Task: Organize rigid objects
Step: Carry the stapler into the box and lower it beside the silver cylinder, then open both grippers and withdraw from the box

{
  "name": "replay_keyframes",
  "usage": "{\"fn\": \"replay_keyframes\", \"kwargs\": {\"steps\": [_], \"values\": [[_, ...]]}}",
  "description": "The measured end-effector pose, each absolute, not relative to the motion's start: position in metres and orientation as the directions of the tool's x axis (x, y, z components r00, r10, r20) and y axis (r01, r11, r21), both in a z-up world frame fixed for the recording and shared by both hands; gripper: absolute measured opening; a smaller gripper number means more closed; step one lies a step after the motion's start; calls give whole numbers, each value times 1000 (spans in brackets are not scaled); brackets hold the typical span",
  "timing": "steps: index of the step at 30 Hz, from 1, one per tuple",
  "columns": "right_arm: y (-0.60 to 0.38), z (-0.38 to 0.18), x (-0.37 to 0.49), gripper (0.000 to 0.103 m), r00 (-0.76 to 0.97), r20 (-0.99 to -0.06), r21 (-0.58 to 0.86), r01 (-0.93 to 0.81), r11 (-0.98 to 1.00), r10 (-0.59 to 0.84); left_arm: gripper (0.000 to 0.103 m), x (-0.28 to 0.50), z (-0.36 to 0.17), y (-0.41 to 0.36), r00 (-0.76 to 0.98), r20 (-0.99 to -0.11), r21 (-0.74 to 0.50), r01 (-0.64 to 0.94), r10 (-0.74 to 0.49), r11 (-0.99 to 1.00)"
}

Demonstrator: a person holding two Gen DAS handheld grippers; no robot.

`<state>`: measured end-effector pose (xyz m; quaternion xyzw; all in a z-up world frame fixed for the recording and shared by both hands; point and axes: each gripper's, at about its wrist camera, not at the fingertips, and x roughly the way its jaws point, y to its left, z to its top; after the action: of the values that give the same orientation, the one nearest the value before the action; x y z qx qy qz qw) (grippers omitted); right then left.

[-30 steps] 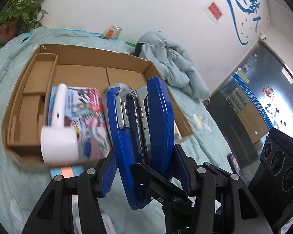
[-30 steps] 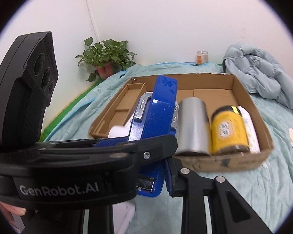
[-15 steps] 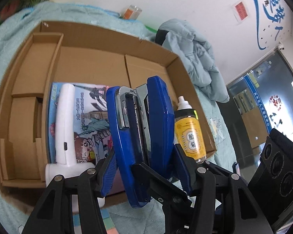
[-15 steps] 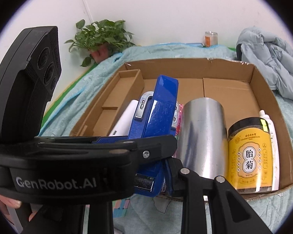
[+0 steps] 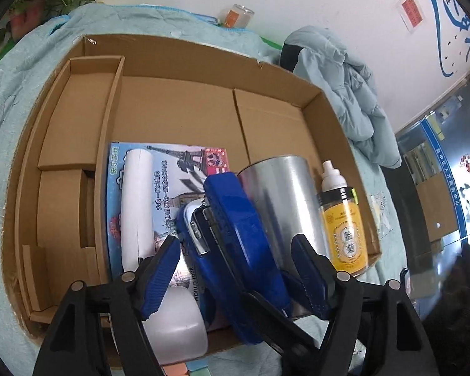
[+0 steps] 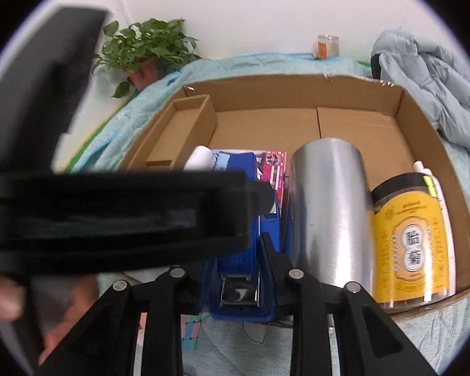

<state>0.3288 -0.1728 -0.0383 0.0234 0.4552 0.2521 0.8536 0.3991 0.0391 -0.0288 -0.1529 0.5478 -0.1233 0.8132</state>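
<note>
Left claw now spread wide, blue stapler released between its fingers in cardboard box, right claw state unclear.

A matt corrugated cardboard box holds a glossy blue plastic stapler, a brushed metal cylinder and a glossy printed booklet, on soft quilted cloth.

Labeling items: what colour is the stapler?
Blue, with a silver metal inner part; the stapler shows best in the left wrist view.
</note>
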Motion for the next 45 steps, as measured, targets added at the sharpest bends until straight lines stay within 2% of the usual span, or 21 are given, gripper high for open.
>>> {"fn": "replay_keyframes", "kwargs": {"steps": [4,7,9,23,25,26,27,28,29,30,31,32,33,35,38,39,40,41,42,43,45], "values": [[-174,-43,323,25,445,-778,259,-418,871,444,63,405,-42,31,335,-862,-391,41,-382,919],[-179,-44,321,25,454,-765,283,-402,871,458,63,408,-45,22,348,-873,-348,50,-343,936],[-181,-44,322,25,458,-757,304,-384,872,465,55,412,-45,17,357,-877,-322,62,-322,945],[-179,-62,313,25,433,-779,307,-368,878,454,48,405,-53,12,325,-894,-290,108,-309,951],[-183,-57,300,25,458,-764,293,-381,877,454,48,400,-49,8,318,-884,-312,144,-342,939],[-186,-53,292,25,481,-755,276,-382,882,445,48,395,-46,8,325,-873,-328,160,-363,931],[-189,-48,284,32,509,-747,252,-379,890,428,48,390,-41,8,342,-866,-325,167,-364,931],[-195,-43,276,53,538,-734,231,-375,898,414,49,381,-34,9,378,-855,-309,176,-354,935],[-206,-37,264,67,572,-709,230,-366,902,413,55,368,-22,11,427,-836,-291,184,-343,939],[-216,-34,256,88,594,-689,237,-358,903,416,67,354,-10,14,471,-814,-287,182,-340,940],[-229,-30,245,90,626,-663,236,-345,908,410,75,339,0,15,515,-790,-283,174,-332,943],[-237,-30,239,90,639,-658,223,-340,914,398,95,321,13,18,573,-758,-266,166,-312,950],[-244,-33,232,90,640,-660,215,-341,915,393,102,304,23,19,626,-726,-240,155,-283,958],[-258,-43,221,90,616,-681,230,-332,915,395,102,264,41,19,724,-653,-175,142,-223,974],[-266,-54,204,90,587,-698,257,-328,909,409,102,216,48,18,787,-604,-75,98,-123,992],[-267,-57,198,89,585,-699,256,-331,908,411,100,202,46,17,799,-596,-44,60,-75,997],[-267,-57,195,77,588,-695,255,-337,906,414,92,192,45,18,805,-592,-22,42,-46,999],[-269,-56,191,60,602,-682,250,-342,906,416,48,181,42,18,805,-593,3,29,-21,1000],[-268,-52,188,21,613,-677,233,-345,909,406,0,173,38,18,785,-619,11,22,-10,1000],[-267,-49,184,10,626,-675,207,-346,915,390,0,168,33,23,758,-652,-14,11,-18,1000],[-270,-44,174,10,652,-637,210,-368,906,412,6,150,28,29,751,-657,-88,4,-61,996]]}}
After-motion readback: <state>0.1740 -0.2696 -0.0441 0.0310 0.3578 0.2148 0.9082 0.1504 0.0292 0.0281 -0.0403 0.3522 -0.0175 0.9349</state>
